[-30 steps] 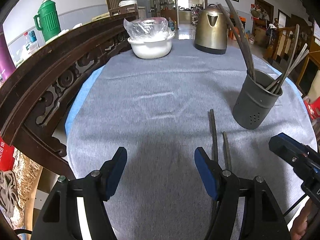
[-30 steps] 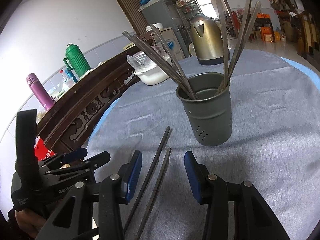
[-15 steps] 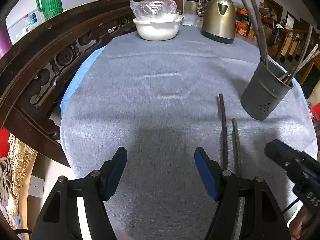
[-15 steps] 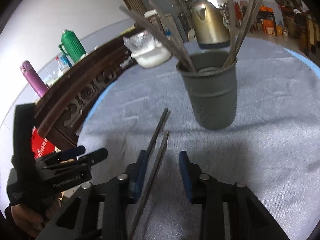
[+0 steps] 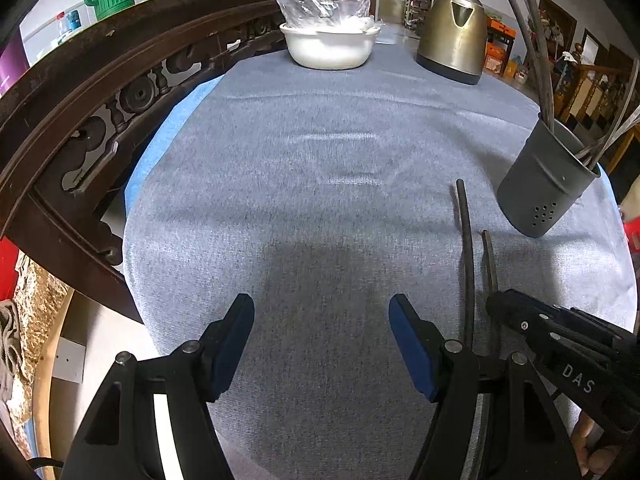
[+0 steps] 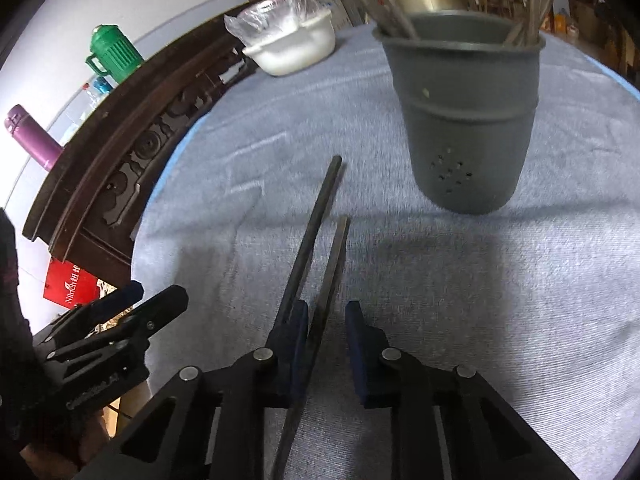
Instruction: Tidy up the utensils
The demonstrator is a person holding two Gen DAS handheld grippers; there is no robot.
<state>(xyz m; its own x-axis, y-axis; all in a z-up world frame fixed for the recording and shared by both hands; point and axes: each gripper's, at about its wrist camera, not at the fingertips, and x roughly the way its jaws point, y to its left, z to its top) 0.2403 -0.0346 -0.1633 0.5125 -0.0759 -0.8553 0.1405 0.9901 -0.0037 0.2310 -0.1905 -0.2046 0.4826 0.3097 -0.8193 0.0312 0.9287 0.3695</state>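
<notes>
Two dark chopsticks point(image 6: 316, 248) lie side by side on the grey cloth point(image 5: 300, 200), just ahead of the right gripper point(image 6: 326, 344).

The shorter stick runs between that gripper's blue pads point(image 6: 356, 344), which stand a little apart and not yet closed on it; the longer one passes just outside the left pad. Ahead and slightly right stands the grey utensil holder point(image 6: 464, 120), already bristling with sticks, near the tips of the pair. The left gripper point(image 5: 322, 344) hovers wide open, holding nothing, the sticks just to its right. Farther ahead sit a white bowl point(image 5: 330, 48) and a kettle point(image 5: 454, 36); a carved wooden rail point(image 5: 100, 92) hems the table's left edge, with bare cloth between.
</notes>
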